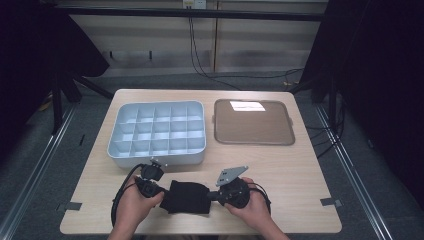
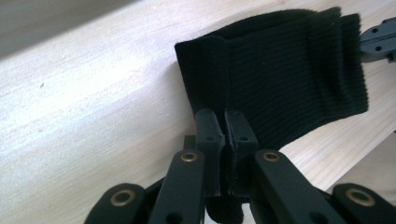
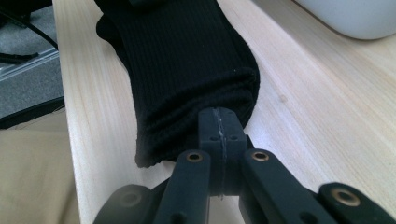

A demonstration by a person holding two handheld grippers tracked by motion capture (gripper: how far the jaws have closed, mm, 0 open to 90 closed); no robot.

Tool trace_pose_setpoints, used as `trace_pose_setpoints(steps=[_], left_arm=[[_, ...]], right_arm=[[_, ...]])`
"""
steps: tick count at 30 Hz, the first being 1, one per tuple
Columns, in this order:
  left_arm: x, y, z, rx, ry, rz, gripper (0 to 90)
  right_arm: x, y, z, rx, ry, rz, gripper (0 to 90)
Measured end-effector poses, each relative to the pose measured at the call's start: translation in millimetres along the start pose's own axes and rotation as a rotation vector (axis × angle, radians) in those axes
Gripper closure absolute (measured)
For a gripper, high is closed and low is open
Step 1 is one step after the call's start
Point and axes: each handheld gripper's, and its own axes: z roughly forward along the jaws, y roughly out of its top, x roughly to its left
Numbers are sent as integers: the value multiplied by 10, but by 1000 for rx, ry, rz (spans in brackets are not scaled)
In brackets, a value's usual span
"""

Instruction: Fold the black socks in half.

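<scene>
Both your grippers were clamped on the black sock (image 1: 187,197), one at each end: the left gripper (image 2: 226,135) had its jaws pinched on one edge, the right gripper (image 3: 219,133) was closed on the ribbed opening. So the sock's long axis ran straight between your hands, left to right along the near edge of the table (image 1: 295,170). The divided tray (image 1: 157,131) sat just beyond it, closer to your left hand (image 1: 134,204), so I'd guess any carry went forward and slightly left.
</scene>
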Motion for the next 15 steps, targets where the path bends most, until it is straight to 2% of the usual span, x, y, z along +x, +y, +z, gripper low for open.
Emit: trace_pose_setpoints(steps=[10, 15], left_arm=[[-14, 21, -60, -12, 0, 1, 855], [-48, 30, -76, -16, 3, 16, 854]], right_arm=[[-12, -19, 23, 11, 3, -1, 900], [-11, -22, 44, 15, 2, -2, 900]])
